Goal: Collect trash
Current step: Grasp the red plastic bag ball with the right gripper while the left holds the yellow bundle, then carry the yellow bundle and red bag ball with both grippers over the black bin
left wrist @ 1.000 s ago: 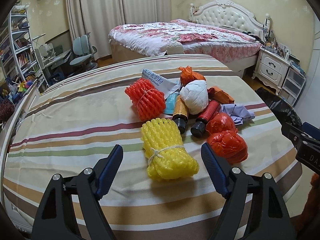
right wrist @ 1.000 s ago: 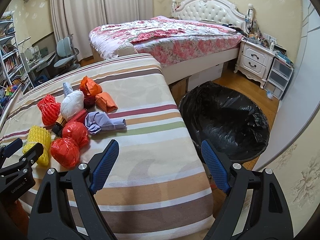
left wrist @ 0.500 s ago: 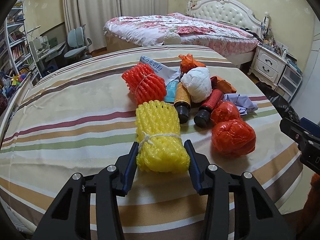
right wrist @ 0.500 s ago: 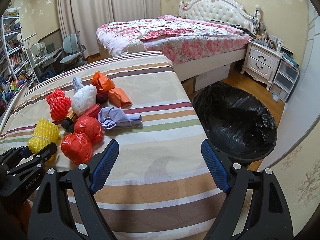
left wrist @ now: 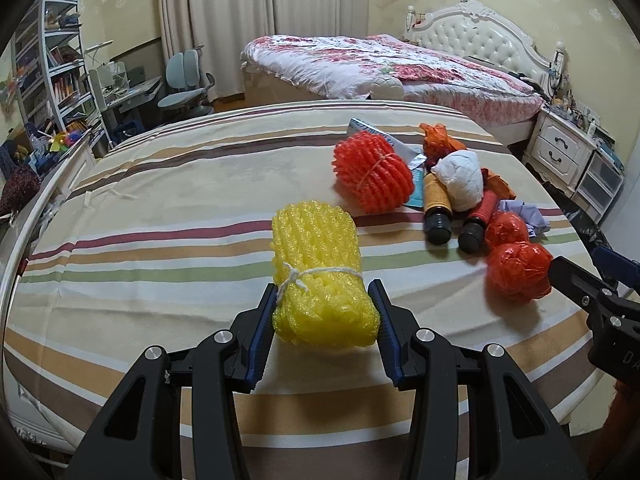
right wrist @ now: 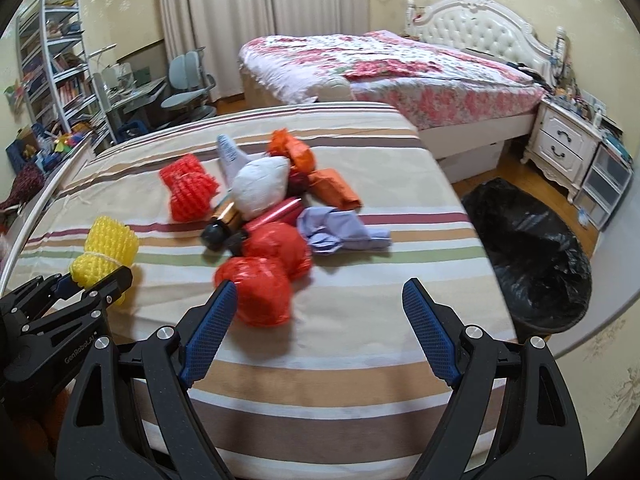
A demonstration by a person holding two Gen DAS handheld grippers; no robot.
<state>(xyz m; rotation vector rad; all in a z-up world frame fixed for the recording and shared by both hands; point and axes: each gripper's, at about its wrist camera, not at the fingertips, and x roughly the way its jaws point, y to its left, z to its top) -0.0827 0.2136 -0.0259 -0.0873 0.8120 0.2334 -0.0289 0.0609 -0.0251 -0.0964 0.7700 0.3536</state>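
Observation:
My left gripper is shut on the near end of a yellow foam-net bundle tied with white string, which lies on the striped table. From the right wrist view the same bundle sits at far left in the left gripper. My right gripper stands open above the cloth, with a red plastic ball just by its left finger and nothing between the pads. Behind lies a pile of trash: a red foam net, a white wad, two bottles and purple paper.
A bin lined with a black bag stands on the floor off the table's right edge. A bed and a white nightstand are behind it. Shelves and a desk chair fill the far left.
The left gripper's jaws came in from wide apart and closed on the yellow bundle. The right gripper swung left toward the pile, bringing the red plastic ball beside its left finger.

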